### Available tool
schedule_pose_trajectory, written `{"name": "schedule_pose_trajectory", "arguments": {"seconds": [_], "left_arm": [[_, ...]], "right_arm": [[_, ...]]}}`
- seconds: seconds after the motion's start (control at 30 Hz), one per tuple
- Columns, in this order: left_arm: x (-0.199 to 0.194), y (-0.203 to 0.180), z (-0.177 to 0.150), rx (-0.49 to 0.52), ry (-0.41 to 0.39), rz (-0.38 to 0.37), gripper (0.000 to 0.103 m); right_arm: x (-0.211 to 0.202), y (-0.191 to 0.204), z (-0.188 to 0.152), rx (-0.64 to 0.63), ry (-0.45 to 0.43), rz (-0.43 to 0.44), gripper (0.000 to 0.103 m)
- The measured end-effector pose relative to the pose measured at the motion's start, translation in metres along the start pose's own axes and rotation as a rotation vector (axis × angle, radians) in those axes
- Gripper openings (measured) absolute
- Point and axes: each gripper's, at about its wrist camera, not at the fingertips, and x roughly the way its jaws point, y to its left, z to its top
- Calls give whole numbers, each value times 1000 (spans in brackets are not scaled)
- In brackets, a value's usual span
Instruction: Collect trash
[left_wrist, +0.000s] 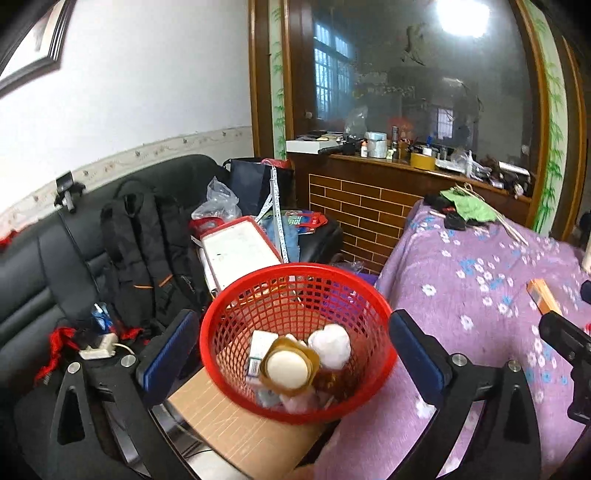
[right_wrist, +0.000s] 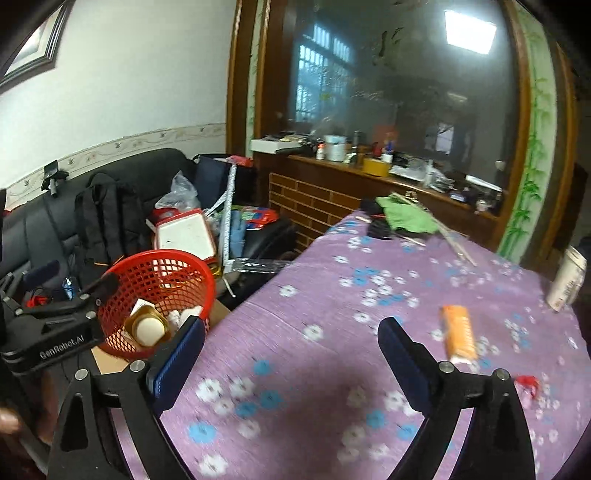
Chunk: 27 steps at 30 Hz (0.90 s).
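Note:
A red mesh basket (left_wrist: 295, 275) stands on a cardboard box (left_wrist: 236, 424) beside the table; it also shows in the right wrist view (right_wrist: 162, 258). It holds a gold-rimmed cup with a white lid (left_wrist: 287, 365), a white crumpled wad (left_wrist: 330, 345) and a small box. My left gripper (left_wrist: 291, 354) is open and empty, its fingers either side of the basket. My right gripper (right_wrist: 291, 354) is open and empty above the purple flowered tablecloth (right_wrist: 332, 295). An orange packet (right_wrist: 458, 334) lies just right of its right finger, and a small red scrap (right_wrist: 528, 382) lies nearer.
A white cup (right_wrist: 567, 280) stands at the table's right edge. Green cloth and sticks (right_wrist: 406, 218) lie at the far end. A black sofa (left_wrist: 44, 266) with a backpack (left_wrist: 144, 251) and clutter is on the left. A wooden counter (left_wrist: 388, 199) stands behind.

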Motion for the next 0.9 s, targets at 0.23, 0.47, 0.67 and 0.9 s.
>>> {"name": "schedule_pose_trajectory", "arguments": {"seconds": [0.23, 0.47, 0.67, 0.9], "left_arm": [[-31, -14, -15, 33, 3, -19, 102], [-42, -21, -38, 10, 2, 71, 102], [-39, -19, -47, 9, 6, 54, 102], [-32, -23, -49, 24, 22, 27, 102]], "right_arm": [[-42, -10, -36, -17, -24, -56, 103], [-62, -12, -56, -19, -36, -72, 103], [-63, -11, -58, -23, -36, -86, 103], [-59, -5, -59, -35, -23, -90, 103]]}}
